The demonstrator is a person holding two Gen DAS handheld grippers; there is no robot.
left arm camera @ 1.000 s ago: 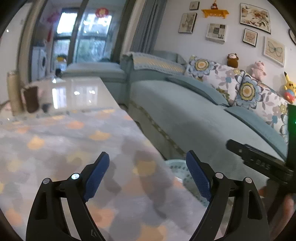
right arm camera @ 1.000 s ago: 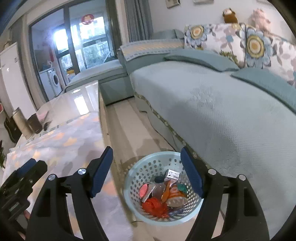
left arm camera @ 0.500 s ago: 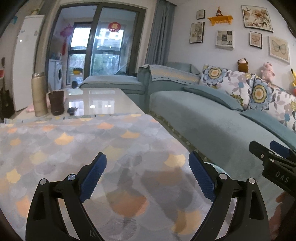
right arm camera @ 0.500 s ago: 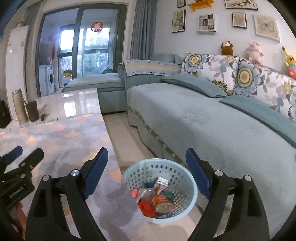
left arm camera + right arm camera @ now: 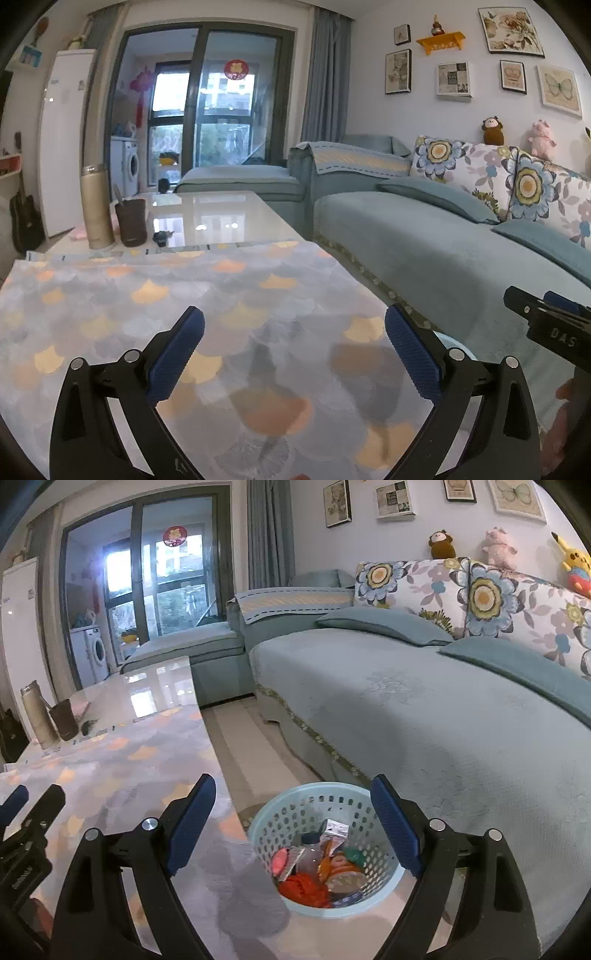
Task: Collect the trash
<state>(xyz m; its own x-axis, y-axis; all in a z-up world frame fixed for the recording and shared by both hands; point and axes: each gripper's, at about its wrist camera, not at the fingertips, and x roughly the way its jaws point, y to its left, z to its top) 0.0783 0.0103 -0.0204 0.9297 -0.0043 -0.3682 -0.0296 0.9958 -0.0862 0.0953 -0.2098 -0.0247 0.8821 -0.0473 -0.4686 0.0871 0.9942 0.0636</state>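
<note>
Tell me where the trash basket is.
In the right wrist view, the trash basket stands on the floor between the cloth-covered table and the sofa.

Both views have lifted toward the room; the left tool (image 5: 293, 347) is opening, empty.

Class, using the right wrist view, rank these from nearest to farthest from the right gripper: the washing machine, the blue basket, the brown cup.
1. blue basket, on the floor just beyond the right gripper, trash inside.
2. brown cup, far left on the table.
3. washing machine, at the back by the window.
</note>
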